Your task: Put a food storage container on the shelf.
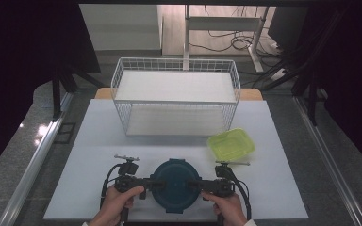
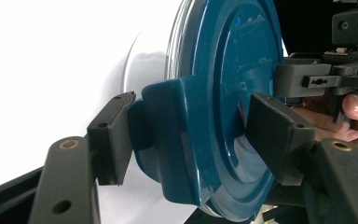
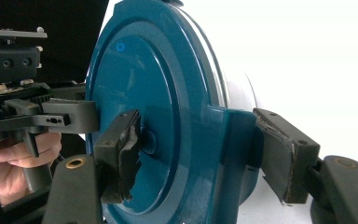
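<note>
Wire basket (image 1: 176, 96) blocks far side; green tub (image 1: 231, 143) crowds right; left free.

From up high I see the white table (image 1: 99, 141) evenly lit and washed pale, with black, underexposed corners left and right of it. A glare patch shines on the floor left of the table. In both gripper views the table blows out to pure white behind the blue lid (image 2: 223, 93), which carries soft highlights; nearby jaws look slightly soft.

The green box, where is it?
In the high view the green box sits on the white table, right of centre, just in front of the wire basket and beyond the right gripper.
</note>
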Motion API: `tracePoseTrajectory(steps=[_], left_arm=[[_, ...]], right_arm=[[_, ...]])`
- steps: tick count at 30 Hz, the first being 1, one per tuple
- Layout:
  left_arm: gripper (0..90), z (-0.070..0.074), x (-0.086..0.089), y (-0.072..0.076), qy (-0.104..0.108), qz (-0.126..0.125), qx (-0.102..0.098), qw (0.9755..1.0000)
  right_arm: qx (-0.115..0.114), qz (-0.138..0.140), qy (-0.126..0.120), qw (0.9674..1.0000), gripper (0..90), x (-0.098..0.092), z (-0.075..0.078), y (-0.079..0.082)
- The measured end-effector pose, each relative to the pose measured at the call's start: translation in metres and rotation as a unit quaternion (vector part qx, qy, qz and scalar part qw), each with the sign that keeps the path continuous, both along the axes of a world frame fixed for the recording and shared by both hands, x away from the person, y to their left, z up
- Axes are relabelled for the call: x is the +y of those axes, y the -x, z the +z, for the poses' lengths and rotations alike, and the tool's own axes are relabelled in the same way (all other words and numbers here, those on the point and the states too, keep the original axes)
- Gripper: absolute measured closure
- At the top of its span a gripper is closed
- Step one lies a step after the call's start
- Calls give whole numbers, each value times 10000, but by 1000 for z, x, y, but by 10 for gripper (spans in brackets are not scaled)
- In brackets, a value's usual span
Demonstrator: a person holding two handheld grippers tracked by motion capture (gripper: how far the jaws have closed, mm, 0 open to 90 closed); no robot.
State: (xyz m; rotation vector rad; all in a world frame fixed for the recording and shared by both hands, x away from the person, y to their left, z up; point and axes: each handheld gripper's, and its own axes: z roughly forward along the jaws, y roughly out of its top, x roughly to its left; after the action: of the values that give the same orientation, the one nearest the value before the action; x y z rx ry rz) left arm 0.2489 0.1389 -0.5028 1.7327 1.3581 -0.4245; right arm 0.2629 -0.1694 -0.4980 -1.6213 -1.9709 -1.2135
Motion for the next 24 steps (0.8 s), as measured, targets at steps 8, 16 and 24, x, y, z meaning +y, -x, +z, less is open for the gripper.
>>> tracePoseTrajectory(steps=[8,16,24], left_arm=[[370,3,1,0,25,44,-38,10000],[377,6,1,-1,-19,76,-106,9999],[391,7,1,-1,8,75,-138,9999]], right_arm=[[-145,86,81,9998,348,1,4,0],[-190,98,85,9997,348,2,5,-1],[-232,90,71,9997,347,1,6,-2]])
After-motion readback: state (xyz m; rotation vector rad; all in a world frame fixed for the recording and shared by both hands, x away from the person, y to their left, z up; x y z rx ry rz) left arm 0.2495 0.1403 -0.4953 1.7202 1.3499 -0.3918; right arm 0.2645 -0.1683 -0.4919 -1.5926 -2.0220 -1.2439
